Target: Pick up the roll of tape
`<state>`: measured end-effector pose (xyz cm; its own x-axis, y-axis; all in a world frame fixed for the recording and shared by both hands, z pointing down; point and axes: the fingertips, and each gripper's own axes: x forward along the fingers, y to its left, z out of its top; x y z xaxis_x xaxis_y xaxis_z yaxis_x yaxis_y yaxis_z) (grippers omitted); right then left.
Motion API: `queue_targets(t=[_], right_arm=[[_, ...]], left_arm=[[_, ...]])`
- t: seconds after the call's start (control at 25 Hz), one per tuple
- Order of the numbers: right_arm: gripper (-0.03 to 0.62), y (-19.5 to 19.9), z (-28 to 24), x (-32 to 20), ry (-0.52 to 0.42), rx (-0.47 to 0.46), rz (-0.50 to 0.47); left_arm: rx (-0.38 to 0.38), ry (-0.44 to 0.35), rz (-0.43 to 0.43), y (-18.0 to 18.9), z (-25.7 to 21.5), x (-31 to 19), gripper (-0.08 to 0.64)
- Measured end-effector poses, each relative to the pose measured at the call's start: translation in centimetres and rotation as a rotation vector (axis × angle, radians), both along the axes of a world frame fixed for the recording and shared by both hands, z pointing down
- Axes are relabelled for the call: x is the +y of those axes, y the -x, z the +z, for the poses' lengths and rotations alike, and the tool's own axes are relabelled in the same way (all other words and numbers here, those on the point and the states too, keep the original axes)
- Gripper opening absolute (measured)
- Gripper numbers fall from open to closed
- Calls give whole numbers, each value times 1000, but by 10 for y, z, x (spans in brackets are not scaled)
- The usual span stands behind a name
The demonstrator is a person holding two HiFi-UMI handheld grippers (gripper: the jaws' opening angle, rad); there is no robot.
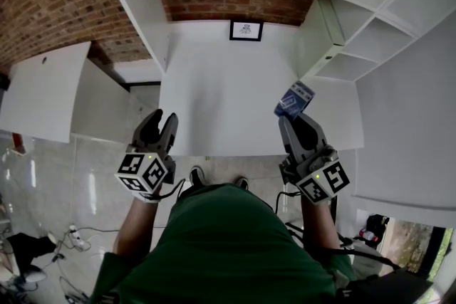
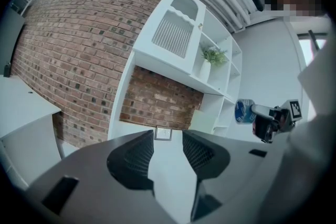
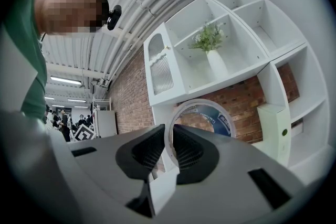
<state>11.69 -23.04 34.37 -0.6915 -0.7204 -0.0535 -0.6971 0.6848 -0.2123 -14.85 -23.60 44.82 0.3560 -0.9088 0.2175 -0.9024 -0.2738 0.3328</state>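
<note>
Above the counter [image 1: 228, 75], jaws of the right gripper [image 1: 298, 122] pinch the roll of tape [image 1: 294, 99] by its rim, the ring jutting past their tips; those of the left gripper [image 1: 161, 122] stand spread.

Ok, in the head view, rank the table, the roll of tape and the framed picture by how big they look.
1. table, by far the largest.
2. roll of tape and framed picture: about alike; the tape sits nearer the camera, so unranked.

print on tape roll [image 3: 222, 120], unreadable
</note>
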Motion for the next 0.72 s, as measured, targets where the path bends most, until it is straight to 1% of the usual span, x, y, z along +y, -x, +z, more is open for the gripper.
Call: queue_targets(t=[0.48, 0.72], right_arm=[[63, -2, 4, 0, 11, -2, -7], [64, 5, 7, -4, 20, 3, -7]], left_arm=[[3, 20, -6, -3, 8, 5, 183], [10, 30, -11, 5, 13, 3, 183]])
